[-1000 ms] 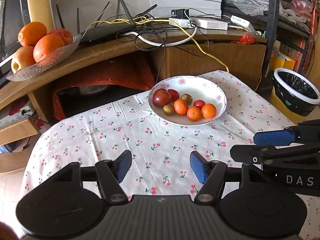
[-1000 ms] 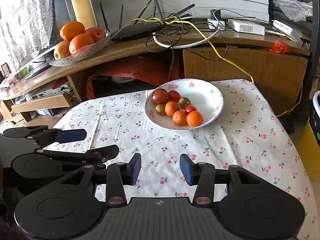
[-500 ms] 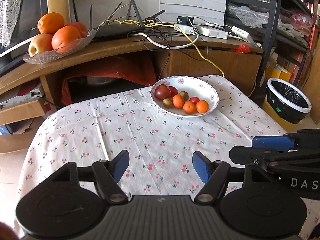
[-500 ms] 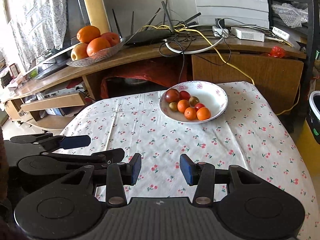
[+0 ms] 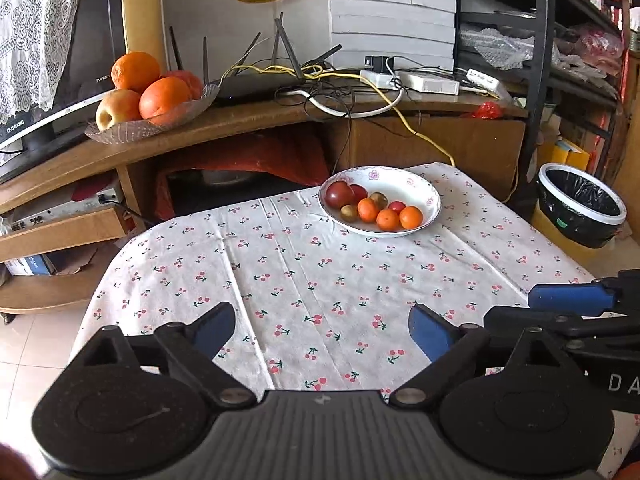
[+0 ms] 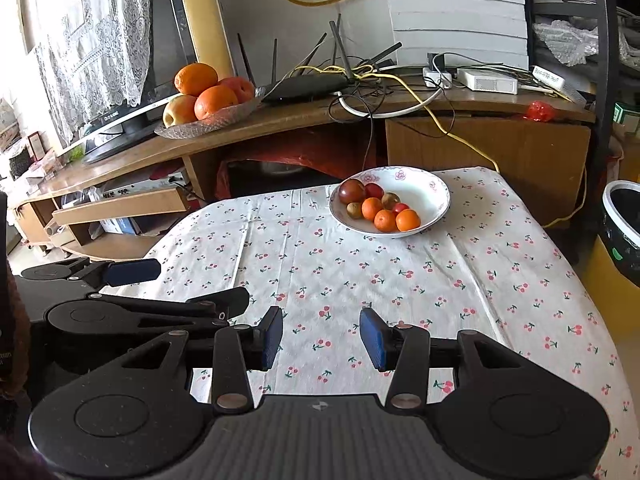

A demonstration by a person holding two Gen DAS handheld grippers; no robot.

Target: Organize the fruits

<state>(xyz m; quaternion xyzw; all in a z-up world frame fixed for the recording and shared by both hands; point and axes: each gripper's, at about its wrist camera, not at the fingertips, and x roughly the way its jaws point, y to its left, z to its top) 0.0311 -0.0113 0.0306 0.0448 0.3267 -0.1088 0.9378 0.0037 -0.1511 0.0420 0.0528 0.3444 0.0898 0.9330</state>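
A white flowered bowl (image 5: 416, 186) (image 6: 428, 188) sits at the far side of the table on a cherry-print cloth (image 5: 320, 280). It holds several small fruits: oranges (image 5: 388, 219) (image 6: 386, 220), a dark red fruit (image 5: 339, 194) and brownish ones. My left gripper (image 5: 322, 330) hovers open over the near edge of the table, nothing between its blue pads. My right gripper (image 6: 321, 338) is also open and empty, beside the left one, well short of the bowl.
A glass dish (image 5: 152, 122) (image 6: 208, 120) with large oranges and an apple stands on the wooden shelf behind. A router and tangled cables (image 5: 280, 84) lie there too. A black-lined bin (image 5: 580, 204) stands right of the table.
Both grippers have pulled back and risen away from the bowl, which now looks smaller and farther. Both stay open and empty.
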